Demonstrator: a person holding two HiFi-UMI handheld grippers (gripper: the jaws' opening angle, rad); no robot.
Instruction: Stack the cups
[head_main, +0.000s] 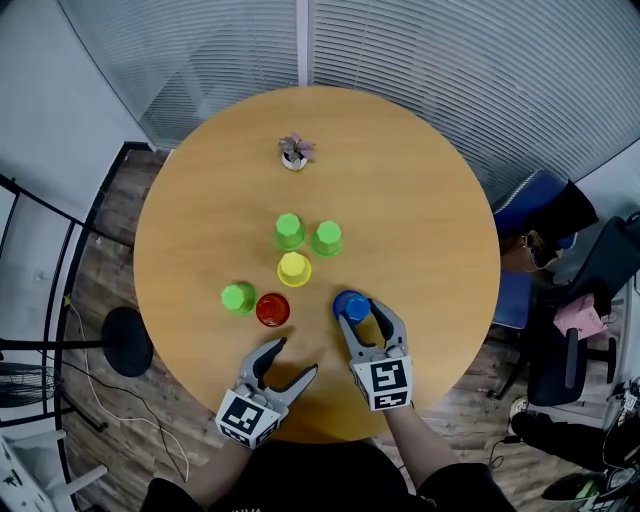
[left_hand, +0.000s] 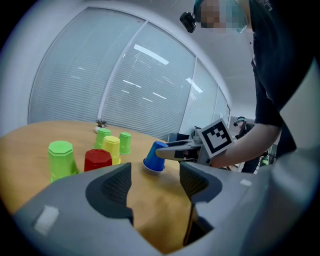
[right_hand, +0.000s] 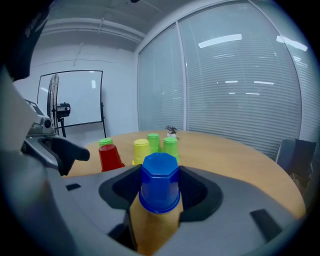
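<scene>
Jaws of right gripper (head_main: 362, 315) seemingly pinch the upturned blue plastic cup (right_hand: 160, 182); squeeze gently, lift straight. Jaws of left gripper (head_main: 295, 358) stand spread, empty.

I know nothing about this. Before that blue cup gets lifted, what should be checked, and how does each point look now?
1. Blue cup stands between the right hand-held gripper's jaws: ok.
2. Grip on it firm: cannot tell.
3. Left hand-held gripper open and empty: ok.
4. Red cup upside down, nothing on it: ok.
5. Table bare between blue and red cups: ok.
</scene>
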